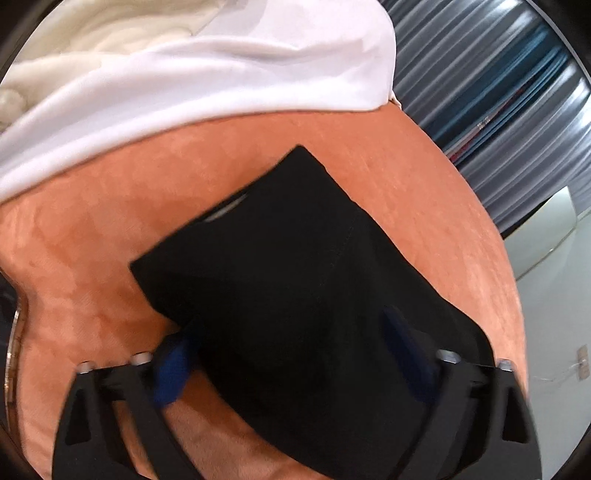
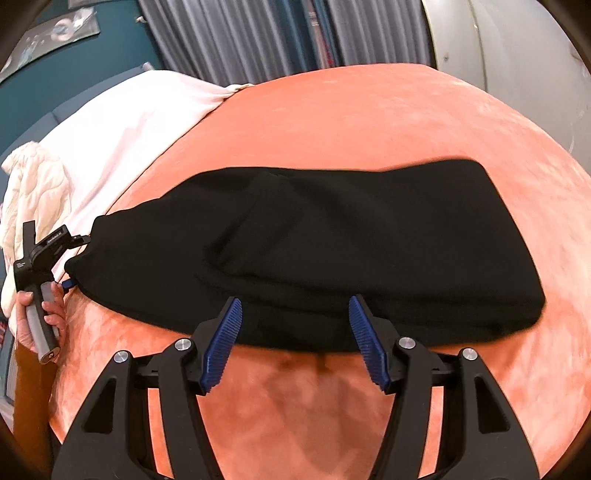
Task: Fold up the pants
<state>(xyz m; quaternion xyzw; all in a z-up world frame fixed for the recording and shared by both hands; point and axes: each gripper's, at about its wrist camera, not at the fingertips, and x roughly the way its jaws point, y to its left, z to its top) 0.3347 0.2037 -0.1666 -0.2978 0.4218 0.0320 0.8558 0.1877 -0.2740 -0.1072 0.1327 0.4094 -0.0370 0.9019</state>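
Bed (image 2: 369, 110) with an orange velvety cover fills both views. White sheet (image 1: 184, 85) lies over its far-left part, a cream quilted blanket (image 2: 33, 188) bunched at that edge. Grey pleated curtain (image 2: 229, 33) hangs behind the bed.

Black pants (image 2: 332, 240), folded into a long band, lie across the middle of the bed, roughly parallel to the near edge; one end reaches towards the left edge, the other stops well short of the right edge.

Right tool (image 2: 295, 343): jaws stand fairly wide, blue ribbed pads (image 2: 221, 343) either side of the near hem of the pants, not pressing on the cloth; tips just at the fabric's edge.

Left tool (image 1: 291, 354): at the left end of the pants, black cloth lies between the blue pads (image 1: 173, 373). Picture is blurred; right pad is half buried in fabric. Cannot tell whether the pads press on it.

A hand (image 2: 40, 314) grips the left tool's grey handle at the bed's left edge.
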